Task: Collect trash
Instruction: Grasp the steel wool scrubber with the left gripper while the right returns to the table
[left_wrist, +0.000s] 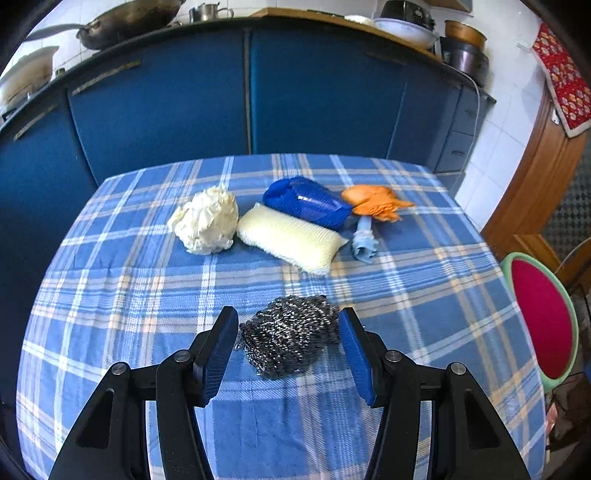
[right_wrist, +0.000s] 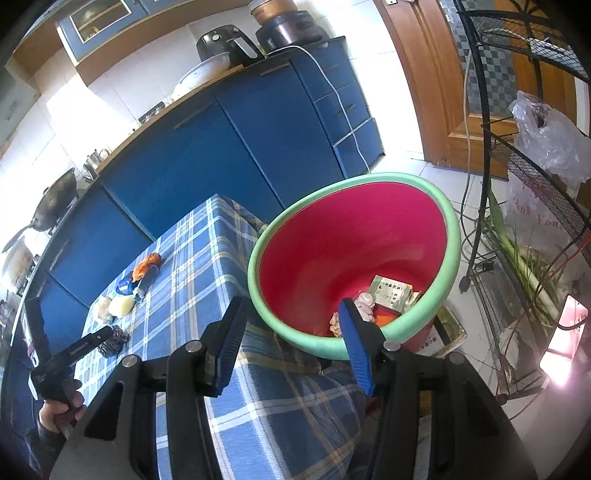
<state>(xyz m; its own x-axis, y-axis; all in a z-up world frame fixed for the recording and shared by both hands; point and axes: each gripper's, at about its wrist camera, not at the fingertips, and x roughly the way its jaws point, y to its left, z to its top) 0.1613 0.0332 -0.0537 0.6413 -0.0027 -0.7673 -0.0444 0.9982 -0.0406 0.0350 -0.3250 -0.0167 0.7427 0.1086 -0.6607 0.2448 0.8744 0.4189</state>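
Observation:
On the blue plaid tablecloth (left_wrist: 110, 280) lie a steel wool scrubber (left_wrist: 290, 334), a crumpled white paper wad (left_wrist: 207, 221), a pale yellow sponge (left_wrist: 291, 238), a blue scrubber (left_wrist: 308, 201), an orange rag (left_wrist: 375, 201) and a light blue scrap (left_wrist: 364, 240). My left gripper (left_wrist: 288, 328) is open, its fingers on either side of the steel wool. My right gripper (right_wrist: 291, 317) is open and empty, above the table's edge beside the pink bin with a green rim (right_wrist: 452, 229). The bin holds a green-white packet (right_wrist: 391, 293) and other scraps.
Blue kitchen cabinets (left_wrist: 166, 107) stand behind the table, with a wok (left_wrist: 125, 20) and pots on the counter. A black wire rack (right_wrist: 517, 206) with a plastic bag and leeks stands right of the bin. The bin shows at the table's right in the left wrist view (left_wrist: 543, 321).

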